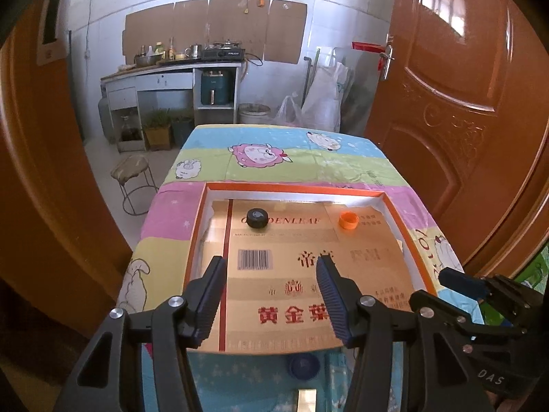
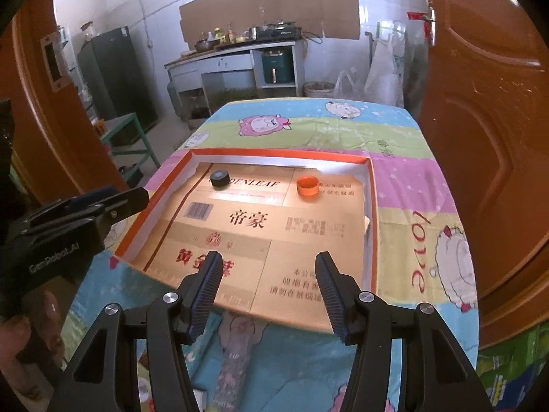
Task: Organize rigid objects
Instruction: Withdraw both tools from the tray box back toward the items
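A shallow orange-rimmed box [image 1: 398, 213] lined with gold printed card lies on the cartoon-sheep tablecloth. Inside, near its far wall, a black cap [image 1: 257, 219] sits left and an orange cap [image 1: 349, 221] sits right; the right wrist view shows the same black cap [image 2: 219, 178] and orange cap [image 2: 307, 187]. My left gripper [image 1: 271, 262] hovers open over the box's near part, nothing between its fingers. My right gripper [image 2: 270, 257] is open and empty too, over the box's near edge. A blue cap [image 1: 303, 365] lies on the cloth in front of the box.
Brown doors [image 1: 456, 103] stand close on both sides of the table. A round stool [image 1: 132, 171] and a green side table [image 2: 127, 134] stand on the floor to the left. A long patterned box [image 2: 233, 360] and a gold block [image 1: 307, 400] lie on the near cloth.
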Motion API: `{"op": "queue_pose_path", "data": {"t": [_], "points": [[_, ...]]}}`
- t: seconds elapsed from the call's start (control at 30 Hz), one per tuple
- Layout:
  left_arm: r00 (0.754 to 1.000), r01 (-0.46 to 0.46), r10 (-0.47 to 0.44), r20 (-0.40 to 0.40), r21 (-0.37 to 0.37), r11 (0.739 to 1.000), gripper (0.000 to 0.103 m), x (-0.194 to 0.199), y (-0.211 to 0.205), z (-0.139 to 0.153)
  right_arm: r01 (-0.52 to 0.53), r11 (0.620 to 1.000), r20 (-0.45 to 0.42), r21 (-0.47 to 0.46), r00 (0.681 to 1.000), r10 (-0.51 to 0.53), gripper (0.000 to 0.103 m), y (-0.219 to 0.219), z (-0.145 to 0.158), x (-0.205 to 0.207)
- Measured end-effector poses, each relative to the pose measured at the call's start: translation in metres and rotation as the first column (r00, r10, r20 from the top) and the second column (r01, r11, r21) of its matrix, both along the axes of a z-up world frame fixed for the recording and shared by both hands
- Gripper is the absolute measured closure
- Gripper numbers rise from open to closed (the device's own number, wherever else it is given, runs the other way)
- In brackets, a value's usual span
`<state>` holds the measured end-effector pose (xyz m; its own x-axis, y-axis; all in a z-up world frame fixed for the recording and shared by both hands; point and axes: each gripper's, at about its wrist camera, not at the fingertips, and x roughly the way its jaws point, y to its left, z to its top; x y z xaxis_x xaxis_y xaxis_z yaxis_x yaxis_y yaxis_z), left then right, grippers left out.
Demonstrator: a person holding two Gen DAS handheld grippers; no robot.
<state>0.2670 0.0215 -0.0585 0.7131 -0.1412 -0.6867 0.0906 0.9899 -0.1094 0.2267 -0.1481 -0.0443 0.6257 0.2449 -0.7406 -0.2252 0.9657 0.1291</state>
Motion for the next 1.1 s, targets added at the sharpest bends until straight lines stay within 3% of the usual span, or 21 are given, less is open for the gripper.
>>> {"op": "queue_pose_path", "data": {"t": [1.1], "points": [[0.996, 0.004, -0.007, 0.084, 0.035, 0.999, 0.048, -0.098, 0.0, 0.019, 0.028, 0.999, 0.06, -0.031, 0.998, -0.026, 0.045, 0.012, 0.015, -0.093]]}}
